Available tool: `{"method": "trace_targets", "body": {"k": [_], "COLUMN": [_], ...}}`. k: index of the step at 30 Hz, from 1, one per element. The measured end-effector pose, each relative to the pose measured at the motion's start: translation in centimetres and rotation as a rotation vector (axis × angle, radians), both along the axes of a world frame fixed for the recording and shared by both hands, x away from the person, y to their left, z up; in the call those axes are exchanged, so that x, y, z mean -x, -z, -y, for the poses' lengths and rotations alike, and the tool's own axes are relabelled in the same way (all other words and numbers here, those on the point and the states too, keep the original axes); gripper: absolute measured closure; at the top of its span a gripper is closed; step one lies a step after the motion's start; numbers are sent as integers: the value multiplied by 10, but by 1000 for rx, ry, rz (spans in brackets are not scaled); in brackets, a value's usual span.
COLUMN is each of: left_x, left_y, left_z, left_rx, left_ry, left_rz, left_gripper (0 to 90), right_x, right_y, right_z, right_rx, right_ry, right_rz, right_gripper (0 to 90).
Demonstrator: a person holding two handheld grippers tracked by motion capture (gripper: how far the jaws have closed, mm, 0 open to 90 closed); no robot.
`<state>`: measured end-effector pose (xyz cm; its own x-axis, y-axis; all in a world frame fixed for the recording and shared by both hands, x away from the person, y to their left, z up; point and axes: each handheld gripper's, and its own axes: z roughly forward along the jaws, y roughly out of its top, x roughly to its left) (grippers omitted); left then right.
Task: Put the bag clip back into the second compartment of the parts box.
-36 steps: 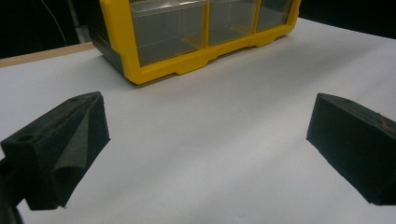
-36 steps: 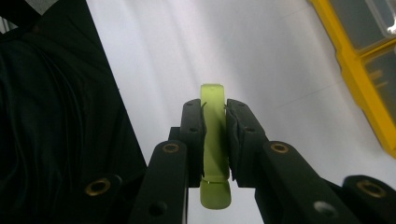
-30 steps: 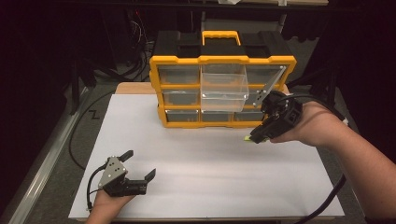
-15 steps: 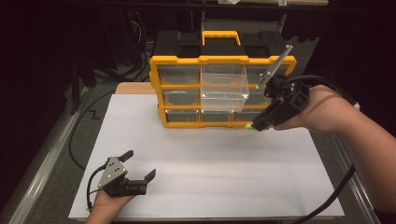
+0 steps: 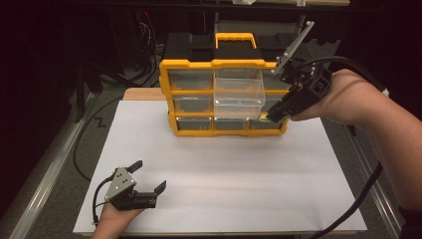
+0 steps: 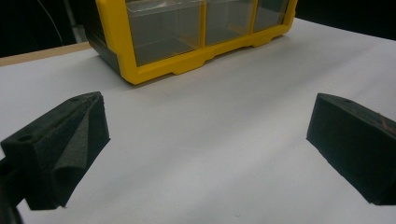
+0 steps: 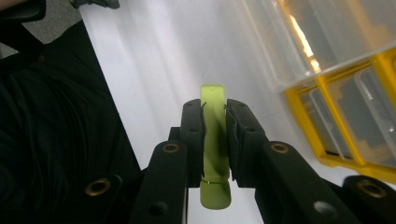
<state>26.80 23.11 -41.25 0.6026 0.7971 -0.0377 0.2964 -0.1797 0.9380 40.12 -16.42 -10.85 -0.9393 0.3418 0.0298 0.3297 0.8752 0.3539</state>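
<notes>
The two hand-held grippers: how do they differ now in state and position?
The left hand-held gripper has its jaws wide open and empty, low over the white table sheet; the right hand-held gripper is shut on a flat yellow-green plastic strip, raised beside the yellow drawer organizer. Both have black jaws.

Green strip middle hidden between right tool jaws; organizer top cropped.

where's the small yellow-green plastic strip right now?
The small yellow-green plastic strip is clamped between the right gripper's jaws, at the right of the high view, beside the yellow-framed drawer organizer's pulled-out clear drawer.
</notes>
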Motion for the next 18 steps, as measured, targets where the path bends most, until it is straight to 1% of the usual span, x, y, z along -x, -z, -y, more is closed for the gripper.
{"method": "trace_targets", "body": {"k": [5, 9, 18], "left_x": [0, 1, 1], "left_y": [0, 0, 0], "left_z": [0, 0, 0], "left_rx": [11, 9, 10], "left_ry": [0, 4, 7], "left_rz": [1, 2, -2], "left_gripper": [2, 2, 2], "right_x": [-5, -8, -23], "right_y": [-11, -16, -21], "right_z": [-7, -17, -36], "right_rx": [-3, -11, -1], "right_ry": [-1, -14, -25], "right_rz": [17, 25, 41], "right_gripper": [792, 792, 792]}}
